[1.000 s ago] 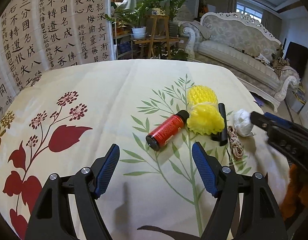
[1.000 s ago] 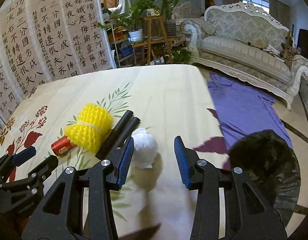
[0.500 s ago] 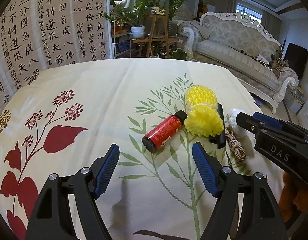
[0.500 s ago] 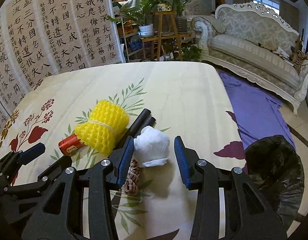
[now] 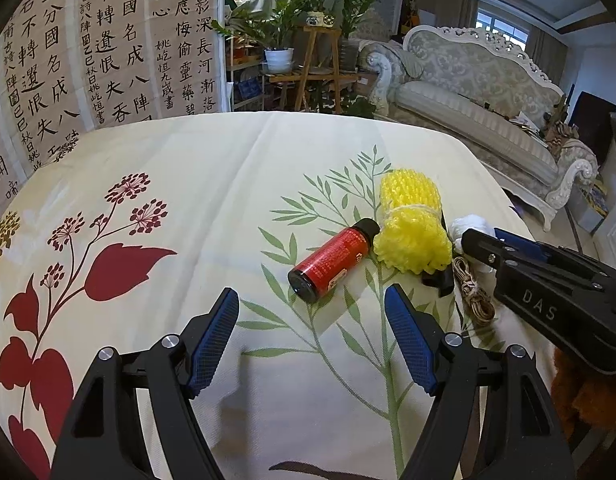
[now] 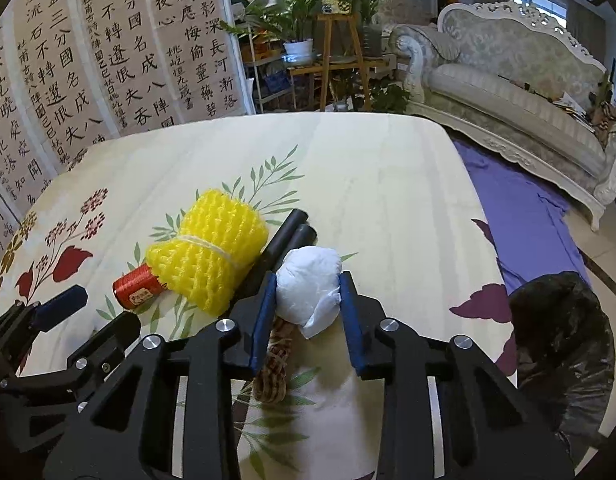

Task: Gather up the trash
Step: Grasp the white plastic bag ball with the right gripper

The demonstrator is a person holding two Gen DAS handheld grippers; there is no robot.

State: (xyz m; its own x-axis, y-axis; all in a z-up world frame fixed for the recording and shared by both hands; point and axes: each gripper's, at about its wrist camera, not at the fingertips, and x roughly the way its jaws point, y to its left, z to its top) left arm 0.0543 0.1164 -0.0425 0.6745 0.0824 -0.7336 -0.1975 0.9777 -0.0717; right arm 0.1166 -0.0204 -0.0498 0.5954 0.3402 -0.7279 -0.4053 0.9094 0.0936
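Tissue, a crumpled white wad (image 6: 308, 290), sits between the blue pads of my right gripper (image 6: 306, 292), whose jaws are closing and already touch its sides, beside the yellow foam net (image 6: 205, 254) on the flowered tablecloth (image 6: 368, 184). My left gripper (image 5: 312, 312) hovers with jaws apart, empty, short of the red bottle (image 5: 334, 258).

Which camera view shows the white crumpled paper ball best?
The right wrist view: the white crumpled paper ball sits large between the closing right gripper. The left wrist view shows only a small part behind that gripper.
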